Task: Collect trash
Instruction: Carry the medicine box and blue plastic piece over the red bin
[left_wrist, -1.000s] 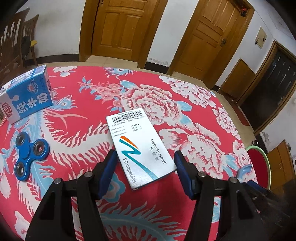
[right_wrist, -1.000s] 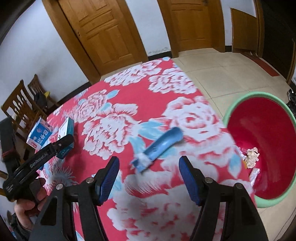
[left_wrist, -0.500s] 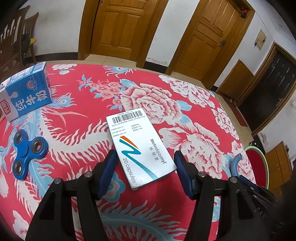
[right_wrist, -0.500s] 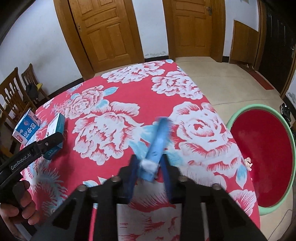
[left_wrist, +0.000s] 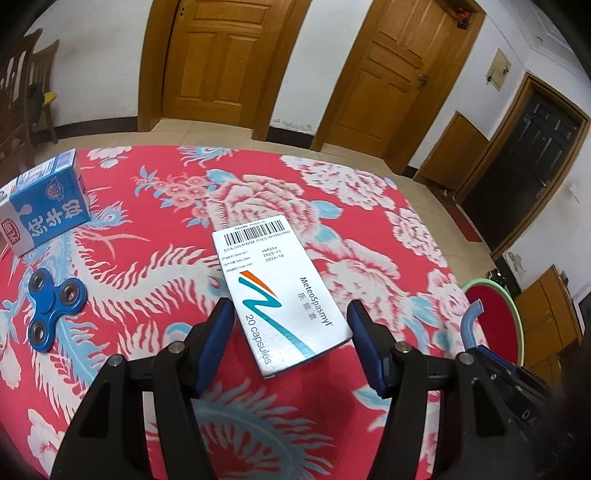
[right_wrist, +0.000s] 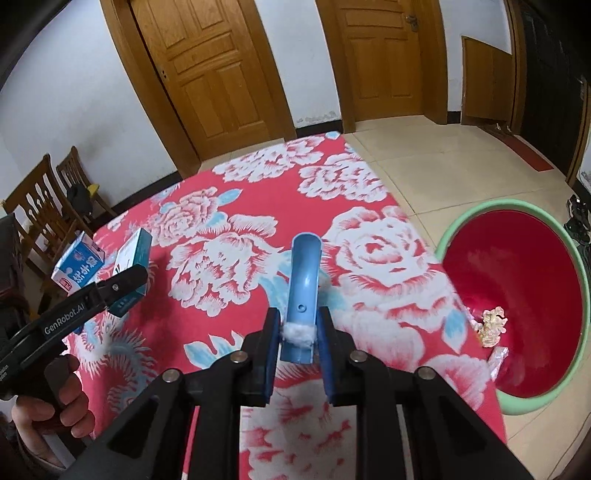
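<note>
— Wooden doors (left_wrist: 221, 62) and white walls stand behind our table, and we see its red flowered cloth (left_wrist: 258, 184) spread across both views. What sits farthest left?

— We see a blue milk carton (left_wrist: 44, 210) at the left edge of the cloth, and nearer us a blue fidget spinner (left_wrist: 53, 302) lying flat, apart from the carton.

— And between our left fingers?

— We hold the left gripper (left_wrist: 290, 321) with its jaws spread wide. A white medicine box (left_wrist: 280, 291) lies flat on the cloth, its near end between the blue pads; we cannot tell whether either pad touches it.

— Moving right?

— In the right wrist view, our right gripper (right_wrist: 297, 332) has its jaws pressed in on a curved blue plastic piece (right_wrist: 303, 280), pinching it near its lower end, where a tuft of white fluff (right_wrist: 297, 334) clings. The piece points up and away from us, lifted above the cloth.

— And the bin?

— We see a red basin with a green rim (right_wrist: 461, 229) on the tiled floor just beside the table's right edge. Crumpled scraps (right_wrist: 491, 325) lie inside it.
</note>
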